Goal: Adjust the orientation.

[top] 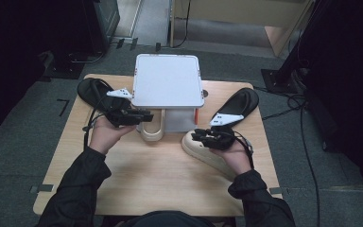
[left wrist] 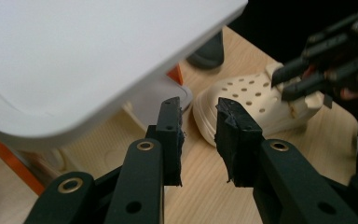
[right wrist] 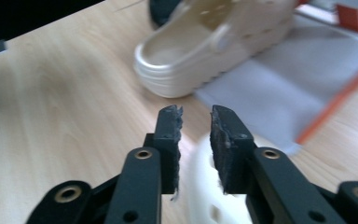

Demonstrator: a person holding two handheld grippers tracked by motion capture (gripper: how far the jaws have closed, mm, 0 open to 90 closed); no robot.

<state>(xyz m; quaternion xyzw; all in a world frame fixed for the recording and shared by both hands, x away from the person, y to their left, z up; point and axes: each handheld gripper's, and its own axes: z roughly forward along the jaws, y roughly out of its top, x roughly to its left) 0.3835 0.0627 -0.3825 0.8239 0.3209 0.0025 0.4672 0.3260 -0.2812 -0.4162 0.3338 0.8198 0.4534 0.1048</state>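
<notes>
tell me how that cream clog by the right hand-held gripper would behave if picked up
The cream clog looks like moulded foam with vent holes, so probably light. Its thick walls suggest it holds shape, flexing slightly. The flat sole should keep it from rolling.

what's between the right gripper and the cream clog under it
Nothing visible. The right gripper hangs just above the toe of the cream clog with its jaws apart and nothing in them, as the right gripper view shows. The other clog lies farther off under the white rack, out of the way.
</notes>
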